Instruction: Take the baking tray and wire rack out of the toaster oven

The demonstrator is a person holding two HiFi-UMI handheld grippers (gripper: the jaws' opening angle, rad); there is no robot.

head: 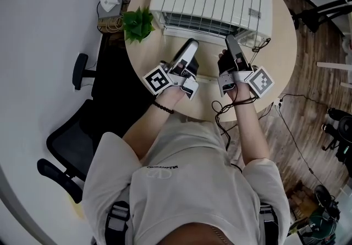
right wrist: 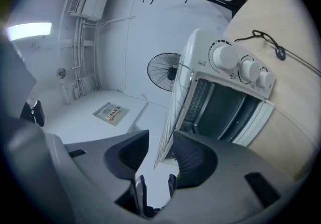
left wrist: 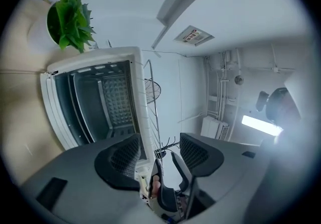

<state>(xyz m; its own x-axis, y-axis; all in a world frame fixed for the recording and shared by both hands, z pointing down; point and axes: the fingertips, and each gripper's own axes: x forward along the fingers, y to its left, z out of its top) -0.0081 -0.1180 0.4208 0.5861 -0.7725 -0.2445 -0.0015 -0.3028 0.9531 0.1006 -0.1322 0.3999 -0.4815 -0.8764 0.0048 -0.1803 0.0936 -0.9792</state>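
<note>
Left gripper (head: pixel 190 47) and right gripper (head: pixel 231 40), jaws apart, empty, over beige table (head: pixel 276 46), wood floor (head: pixel 311 107).

The right gripper (right wrist: pixel 160 157) is seen with its jaws apart. The near end of a white wire rack (right wrist: pixel 171 120) shows in the gap between them, and neither pad is pressed on it. The rack is seen edge-on along the outer top of the toaster oven (right wrist: pixel 200 49), whose door (right wrist: pixel 257 119) is let down so that the dark cavity is laid open. Three knobs (right wrist: pixel 245 70) are ranged on its front. The oven is borne by a beige surface (right wrist: pixel 286 132), across which a dark cable (right wrist: pixel 266 41) is laid. A fan (right wrist: pixel 168 72) is seen beyond.
</note>
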